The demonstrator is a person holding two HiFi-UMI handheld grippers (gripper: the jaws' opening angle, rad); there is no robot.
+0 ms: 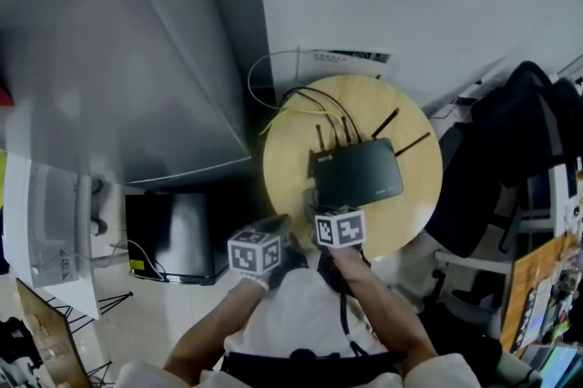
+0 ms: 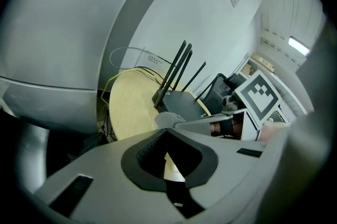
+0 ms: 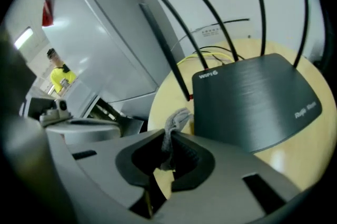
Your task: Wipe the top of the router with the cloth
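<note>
- The router (image 1: 358, 172), a flat matte-black wedge with four thin antennas (image 3: 213, 23), sits on the round pale wooden table (image 1: 291, 149).
- My right gripper (image 3: 169, 139) is clamped on the nubbly grey cloth (image 3: 176, 120), just beside the router's near corner.
- My left gripper (image 2: 166, 133) has its fingers together on nothing.

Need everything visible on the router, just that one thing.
The router is a flat, dark grey, plastic-looking wedge with a finely brushed top, white WiFi6 print at a back corner and a logo near the front. Several thin black antennas stand up along its back, where cables run off. It lies flat on the round pale wooden table. The cloth held in the right tool hangs beside its near corner; contact is unclear.
</note>
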